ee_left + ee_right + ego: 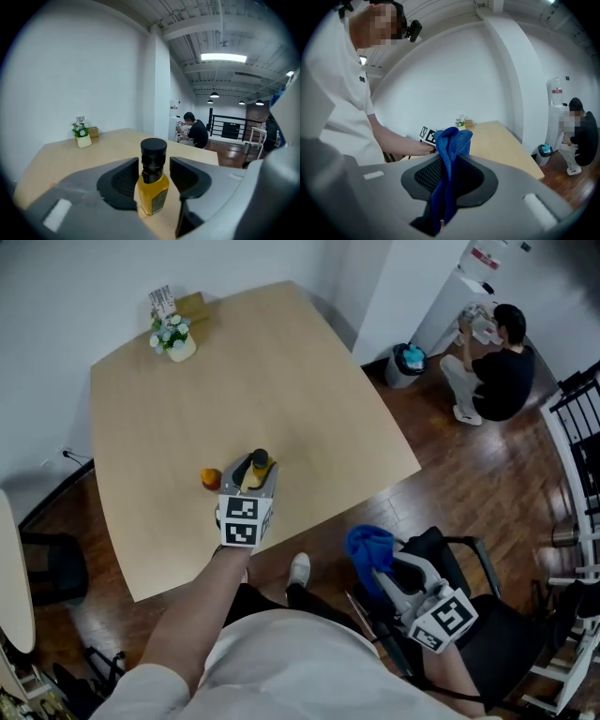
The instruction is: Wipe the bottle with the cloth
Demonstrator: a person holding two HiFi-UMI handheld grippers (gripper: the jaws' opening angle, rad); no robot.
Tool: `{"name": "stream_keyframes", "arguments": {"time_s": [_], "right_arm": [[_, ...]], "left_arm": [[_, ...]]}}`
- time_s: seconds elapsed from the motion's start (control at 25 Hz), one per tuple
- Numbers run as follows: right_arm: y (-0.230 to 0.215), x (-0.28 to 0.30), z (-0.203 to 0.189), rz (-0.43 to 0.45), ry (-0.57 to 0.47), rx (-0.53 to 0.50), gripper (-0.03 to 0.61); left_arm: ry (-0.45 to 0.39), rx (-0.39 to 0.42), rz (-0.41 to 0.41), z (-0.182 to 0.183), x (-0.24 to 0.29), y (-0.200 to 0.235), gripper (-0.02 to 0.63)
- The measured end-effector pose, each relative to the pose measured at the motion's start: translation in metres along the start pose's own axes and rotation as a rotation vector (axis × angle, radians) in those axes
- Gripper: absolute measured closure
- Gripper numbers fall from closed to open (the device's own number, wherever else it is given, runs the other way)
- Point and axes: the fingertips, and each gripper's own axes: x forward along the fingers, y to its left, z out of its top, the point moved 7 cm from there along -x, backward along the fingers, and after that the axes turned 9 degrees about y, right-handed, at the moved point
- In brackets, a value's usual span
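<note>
A small bottle point(152, 187) of yellow liquid with a black cap stands upright on the light wooden table point(281, 362), near its front edge. My left gripper point(153, 174) has its jaws against both sides of the bottle, shut on it. From the head view the bottle point(260, 465) shows at the tip of the left gripper point(255, 472). My right gripper point(449, 173) is shut on a blue cloth point(449, 159) that hangs down between the jaws. It is held off the table, low at the right, where the cloth point(368, 545) pokes up from the right gripper point(382, 568).
A small orange object point(211, 478) lies just left of the bottle. A white vase of flowers point(173, 337) stands at the table's far corner. A black chair point(487, 615) is beneath my right arm. A person point(492, 362) crouches by a bin point(408, 360) at the back right.
</note>
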Motion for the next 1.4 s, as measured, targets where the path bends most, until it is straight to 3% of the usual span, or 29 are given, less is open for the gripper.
{"name": "stream_keyframes", "arguments": {"time_s": [0.12, 0.2, 0.44, 0.76, 1.08, 1.24, 1.4], "right_arm": [[-0.009, 0.000, 0.001, -0.005, -0.009, 0.006, 0.494], [-0.013, -0.001, 0.002, -0.010, -0.014, 0.009, 0.494], [-0.015, 0.005, 0.010, -0.023, -0.039, -0.009, 0.494], [-0.017, 0.046, 0.080, -0.010, -0.134, -0.113, 0.494], [0.024, 0.079, 0.184, 0.114, -0.145, -0.421, 0.494], [0.055, 0.108, 0.207, 0.161, 0.002, -0.629, 0.494], [0.071, 0.131, 0.210, 0.173, 0.122, -0.751, 0.495]], "left_arm": [[0.013, 0.002, -0.001, -0.004, 0.011, 0.003, 0.403], [0.014, 0.013, -0.005, -0.004, 0.016, 0.003, 0.451], [0.040, 0.031, -0.058, 0.004, 0.016, 0.004, 0.462], [-0.049, 0.104, -0.207, 0.052, -0.035, -0.004, 0.463], [-0.072, 0.245, -0.272, 0.080, -0.083, -0.037, 0.463], [-0.055, 0.270, -0.275, 0.080, -0.087, -0.034, 0.463], [-0.034, 0.284, -0.266, 0.073, -0.086, -0.031, 0.463]]}}
